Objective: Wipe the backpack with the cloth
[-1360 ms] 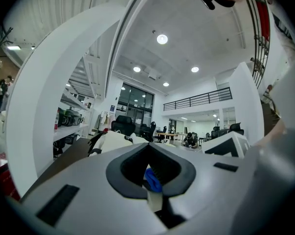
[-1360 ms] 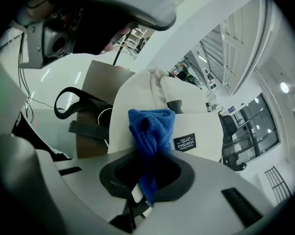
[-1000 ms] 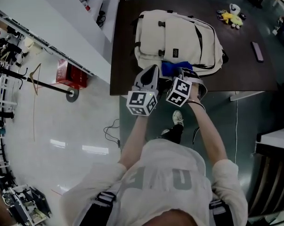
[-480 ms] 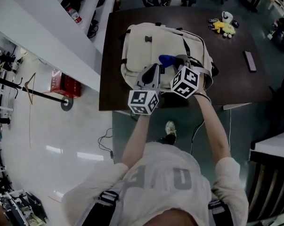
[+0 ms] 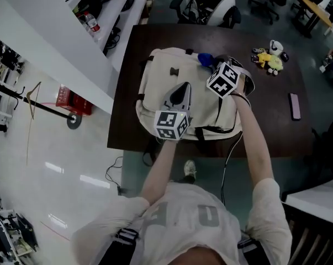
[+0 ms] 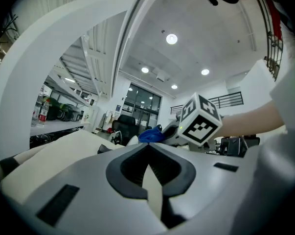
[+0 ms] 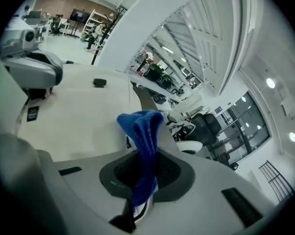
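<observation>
A cream backpack (image 5: pixel 172 79) lies flat on the dark table (image 5: pixel 276 131). My right gripper (image 5: pixel 212 64) is shut on a blue cloth (image 5: pixel 204 58) and holds it against the backpack's far end. In the right gripper view the cloth (image 7: pixel 146 141) sticks up from between the jaws, with the backpack (image 7: pixel 74 116) behind it. My left gripper (image 5: pixel 183 88) rests over the middle of the backpack, jaws closed together with nothing between them. In the left gripper view the backpack (image 6: pixel 64 148) spreads to the left, and the cloth (image 6: pixel 151 135) shows beyond the left gripper (image 6: pixel 149 177).
A yellow plush toy (image 5: pixel 270 57) and a dark flat object (image 5: pixel 294 106) lie on the table's right side. Office chairs (image 5: pixel 221 10) stand behind the table. A white counter (image 5: pixel 61 37) runs along the left, with a red box (image 5: pixel 69 97) on the floor.
My right gripper has carried the blue cloth from the backpack's near edge across it to its far end. The left gripper has moved forward onto the backpack.
</observation>
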{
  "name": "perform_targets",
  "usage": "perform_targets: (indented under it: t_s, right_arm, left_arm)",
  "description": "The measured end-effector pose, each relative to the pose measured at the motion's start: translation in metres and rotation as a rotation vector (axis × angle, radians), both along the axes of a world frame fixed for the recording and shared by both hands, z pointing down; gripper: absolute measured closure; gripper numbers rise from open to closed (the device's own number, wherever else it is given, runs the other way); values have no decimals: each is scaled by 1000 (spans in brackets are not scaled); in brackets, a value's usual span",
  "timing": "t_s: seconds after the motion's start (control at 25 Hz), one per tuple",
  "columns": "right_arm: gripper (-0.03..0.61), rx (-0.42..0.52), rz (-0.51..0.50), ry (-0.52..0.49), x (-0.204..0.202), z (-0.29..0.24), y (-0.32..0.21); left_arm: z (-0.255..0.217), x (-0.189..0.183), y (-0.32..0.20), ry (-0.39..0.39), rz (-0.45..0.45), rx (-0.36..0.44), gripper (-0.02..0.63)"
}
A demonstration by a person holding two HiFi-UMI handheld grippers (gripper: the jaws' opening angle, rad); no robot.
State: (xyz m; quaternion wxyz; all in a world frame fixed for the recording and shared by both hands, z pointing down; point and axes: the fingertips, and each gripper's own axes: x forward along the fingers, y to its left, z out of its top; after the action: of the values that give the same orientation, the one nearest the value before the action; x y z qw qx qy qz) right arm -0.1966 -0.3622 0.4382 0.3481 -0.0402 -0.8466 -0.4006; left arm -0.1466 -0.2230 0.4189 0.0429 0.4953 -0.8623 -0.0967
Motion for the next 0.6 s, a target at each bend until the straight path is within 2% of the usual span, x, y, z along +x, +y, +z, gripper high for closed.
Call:
perform_targets:
  t_s: [0.24, 0.44, 0.6]
  right_arm:
    - [537, 51, -40, 88, -34, 38, -10]
    - [537, 58, -35, 68, -29, 58, -1]
    - [537, 91, -70, 61, -17, 57, 10]
  left_arm:
    - [12, -9, -11, -3, -12, -44, 609]
    - [16, -16, -9, 18, -42, -33, 609]
    - [15, -17, -8, 29, -47, -23, 609]
